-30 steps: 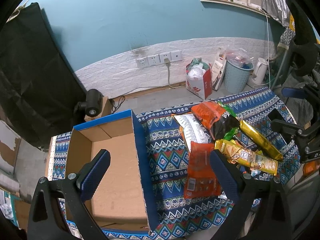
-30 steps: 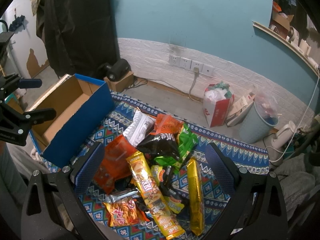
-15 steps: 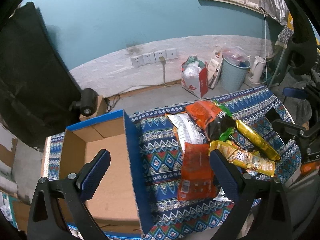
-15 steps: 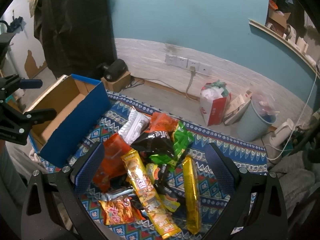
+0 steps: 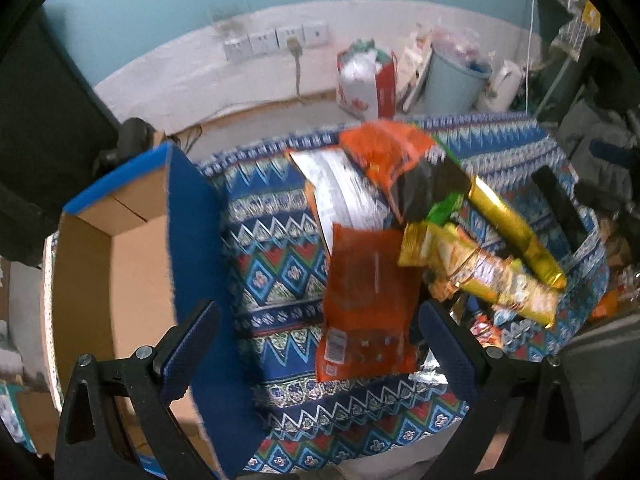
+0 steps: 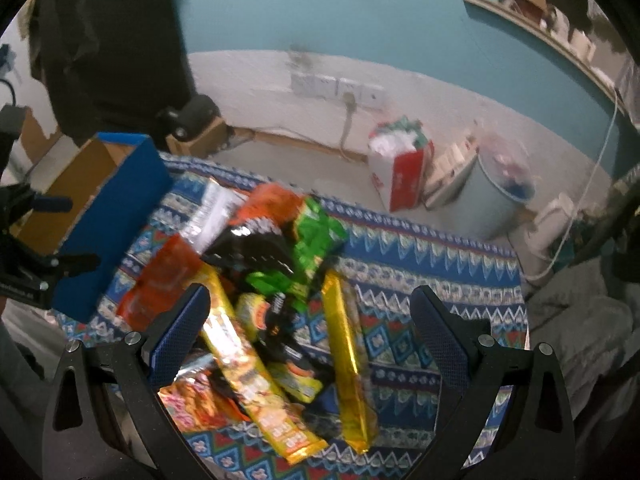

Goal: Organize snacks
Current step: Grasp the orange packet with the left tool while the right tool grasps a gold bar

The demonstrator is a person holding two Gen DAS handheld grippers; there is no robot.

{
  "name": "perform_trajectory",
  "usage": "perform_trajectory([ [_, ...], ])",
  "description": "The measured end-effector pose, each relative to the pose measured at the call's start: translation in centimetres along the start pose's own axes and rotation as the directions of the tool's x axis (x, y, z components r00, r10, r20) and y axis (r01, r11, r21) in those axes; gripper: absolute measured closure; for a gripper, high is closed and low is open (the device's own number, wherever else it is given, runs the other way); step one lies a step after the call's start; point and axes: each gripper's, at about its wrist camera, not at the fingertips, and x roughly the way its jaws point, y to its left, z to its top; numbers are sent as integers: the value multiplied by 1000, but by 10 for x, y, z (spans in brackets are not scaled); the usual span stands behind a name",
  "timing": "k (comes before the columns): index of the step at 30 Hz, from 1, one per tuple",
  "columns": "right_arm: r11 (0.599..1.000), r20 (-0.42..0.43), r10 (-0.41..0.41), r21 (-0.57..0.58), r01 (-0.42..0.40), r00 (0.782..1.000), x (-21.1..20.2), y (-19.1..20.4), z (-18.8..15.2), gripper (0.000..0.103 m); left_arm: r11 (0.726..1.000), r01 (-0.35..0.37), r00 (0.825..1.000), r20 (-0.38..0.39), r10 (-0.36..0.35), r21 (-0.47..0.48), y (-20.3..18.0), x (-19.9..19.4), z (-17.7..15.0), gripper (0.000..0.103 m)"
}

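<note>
A heap of snack packets is spread over a patterned cloth [image 5: 276,264], with an open blue box [image 5: 192,240] standing at the cloth's left end, its cardboard floor bare as far as can be seen. Nothing has been packed yet, so the task is judged to be at its first pick.

The left gripper [image 5: 318,344] is held with its jaws spread wide and nothing between them. Just ahead of it and slightly to its right lies a flat orange packet [image 5: 368,304], apart from both fingertips and resting on the cloth at the near edge of the heap. The packet's long axis runs away from the gripper, roughly along the fingers' own direction, so its short width is what would be spanned.

The right gripper [image 6: 308,332] is likewise set wide and empty, above a long yellow packet [image 6: 256,372] and a gold stick packet [image 6: 348,360] (both lying lengthwise toward the camera). The orange packet [image 6: 164,280] is seen there at the heap's left edge, on the box side.

The left gripper is judged the nearer to both packet and box, though blur makes exact height above the packet hard to tell.
</note>
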Motion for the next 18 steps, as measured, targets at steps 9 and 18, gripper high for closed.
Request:
perform_trajectory([
  [9, 998, -119, 18, 64, -11, 993, 47, -27, -17, 8, 1000, 11, 994, -105, -10, 8, -16, 45, -1, 3],
  [18, 998, -261, 0, 60, 16, 965, 103, -45, -39, 17, 1000, 4, 982, -186, -4, 1, -23, 85, 2, 3],
])
